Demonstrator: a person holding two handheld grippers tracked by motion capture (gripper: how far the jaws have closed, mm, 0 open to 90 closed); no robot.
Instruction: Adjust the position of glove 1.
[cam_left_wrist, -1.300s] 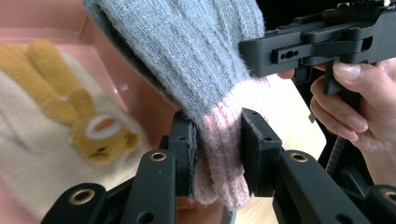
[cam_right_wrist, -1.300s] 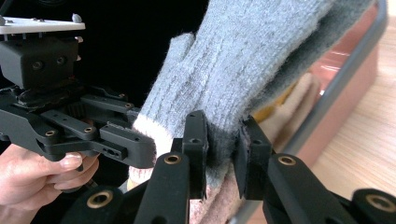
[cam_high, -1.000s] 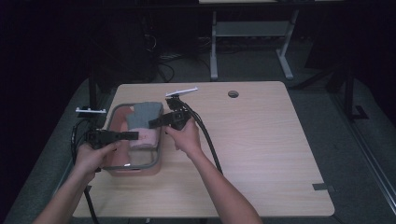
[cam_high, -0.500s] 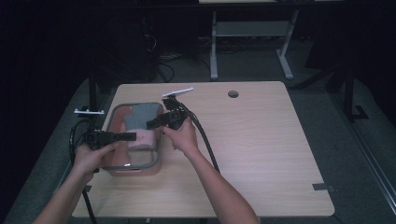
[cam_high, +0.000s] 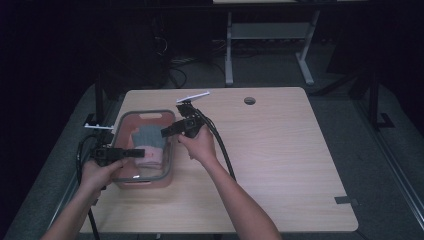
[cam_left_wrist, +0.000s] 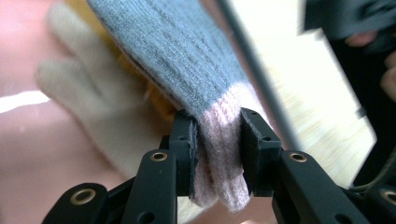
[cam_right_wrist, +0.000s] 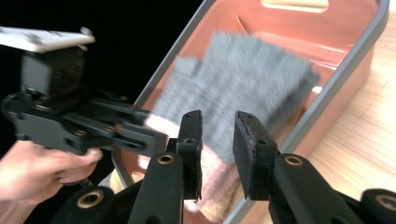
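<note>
Here the grey glove (cam_left_wrist: 187, 56) lies in the pink bin (cam_high: 127, 125) at the left of the worktop (cam_high: 280, 150), its pink cuff pinched between the left gripper (cam_left_wrist: 217, 144) jaws. The right gripper (cam_right_wrist: 217, 140) hovers above, jaws narrowly parted, empty.

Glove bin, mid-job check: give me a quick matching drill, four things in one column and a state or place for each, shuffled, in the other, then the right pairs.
Things:
1. left gripper
2. right gripper
3. grey glove with pink cuff
4. cream glove

States or places:
A. jaws apart, nothing between the pads
B. lying in the bin under the grey glove
C. shut on a pink cuff
D. held by its cuff over the pink bin

Pairs: 1-C, 2-A, 3-D, 4-B
</note>
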